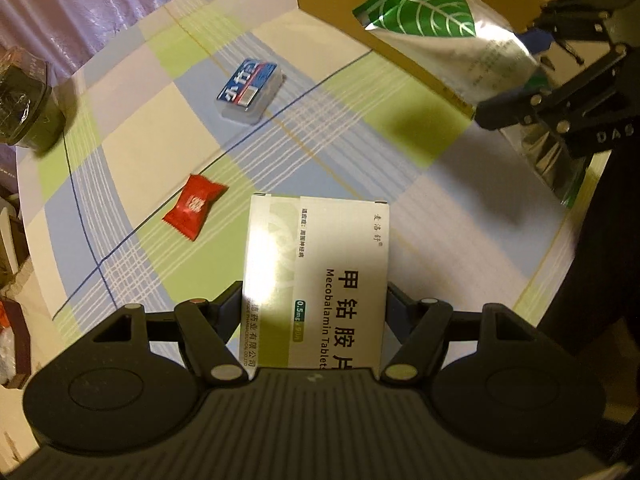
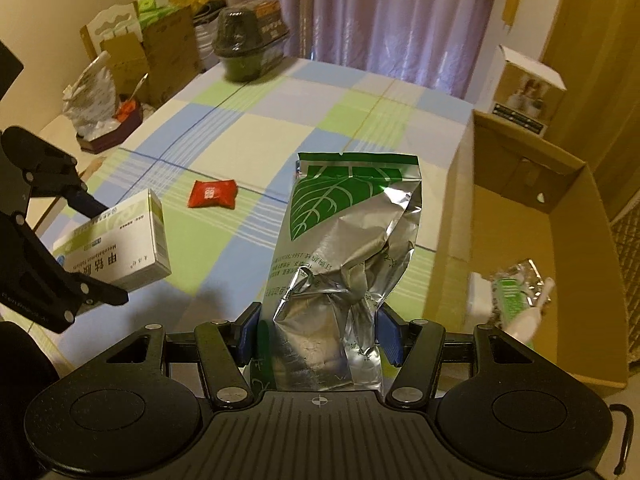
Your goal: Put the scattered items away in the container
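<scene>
Candy in a red wrapper and a blue-labelled case are lying on the checked cloth, awaiting collection; left gripper is pinching the Mecobalamin tablet box, right gripper is clamping the foil leaf pouch, both seemingly heading for the cardboard box.

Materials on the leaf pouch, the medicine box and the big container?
Leaf pouch: likely metallised foil, shiny silver, sharp crumples. Medicine box: thin printed card, glossy glare, crisp folded edges. Container: corrugated cardboard by its look, matte brown, folded flaps.
</scene>
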